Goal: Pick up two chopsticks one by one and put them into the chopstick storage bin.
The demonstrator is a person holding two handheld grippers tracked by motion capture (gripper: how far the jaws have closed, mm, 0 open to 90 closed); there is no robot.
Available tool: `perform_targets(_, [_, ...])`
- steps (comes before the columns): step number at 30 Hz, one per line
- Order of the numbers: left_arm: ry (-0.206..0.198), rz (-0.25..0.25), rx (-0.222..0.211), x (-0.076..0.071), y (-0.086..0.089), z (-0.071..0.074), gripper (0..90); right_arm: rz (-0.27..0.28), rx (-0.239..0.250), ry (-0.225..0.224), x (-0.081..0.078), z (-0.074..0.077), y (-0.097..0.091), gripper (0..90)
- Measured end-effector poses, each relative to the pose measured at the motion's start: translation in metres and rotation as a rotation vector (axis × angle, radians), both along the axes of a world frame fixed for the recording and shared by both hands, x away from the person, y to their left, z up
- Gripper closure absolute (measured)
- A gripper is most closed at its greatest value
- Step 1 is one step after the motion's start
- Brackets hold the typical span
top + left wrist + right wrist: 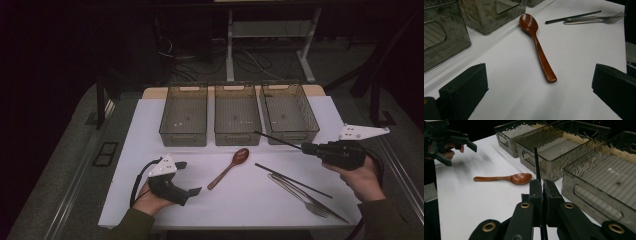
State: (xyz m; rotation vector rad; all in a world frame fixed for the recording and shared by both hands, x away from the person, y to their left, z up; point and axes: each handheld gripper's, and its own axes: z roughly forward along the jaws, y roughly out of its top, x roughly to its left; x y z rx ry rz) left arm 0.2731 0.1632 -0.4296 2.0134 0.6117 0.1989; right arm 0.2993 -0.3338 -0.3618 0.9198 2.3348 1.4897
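A brown wooden spoon [230, 167] lies mid-table, bowl toward the bins. My left gripper [189, 177] rests low at the front left, open, nothing between its jaws. In the left gripper view the spoon [537, 47] lies ahead, its handle end between the wide-apart jaws of that gripper [539, 75]. My right gripper [304, 147] is shut on a black chopstick [277, 140] that points toward the right bin. In the right gripper view the chopstick [536, 162] rises from the closed jaws of the right gripper [541, 187]. A second black chopstick [292, 180] and a metal fork [300, 195] lie at the front right.
Three clear grey bins stand in a row at the back: left [184, 114], middle [236, 112], right [289, 111]. All look empty. The white table cover [150, 125] ends near my hands; dark floor and cables lie beyond.
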Motion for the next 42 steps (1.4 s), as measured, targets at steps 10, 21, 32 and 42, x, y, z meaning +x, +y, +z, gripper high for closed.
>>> perform_targets(10, [-0.007, 0.0, -0.014, 0.001, 0.0, 0.001, 0.0, -0.015, -0.011, -0.015, 0.017, 0.014, 0.026, 85.0])
perform_targets(21, [-0.008, -0.001, -0.02, 0.001, 0.0, 0.003, 0.0, -0.009, -0.028, -0.021, 0.043, 0.028, 0.066, 85.1])
perform_targets(32, [-0.007, -0.001, -0.011, 0.001, 0.0, 0.002, 0.0, 0.007, -0.055, -0.027, 0.065, 0.039, 0.106, 85.1])
perform_targets(42, [-0.003, 0.0, -0.016, 0.002, 0.001, 0.002, 0.0, 0.027, -0.072, -0.013, 0.084, 0.039, 0.145, 85.0])
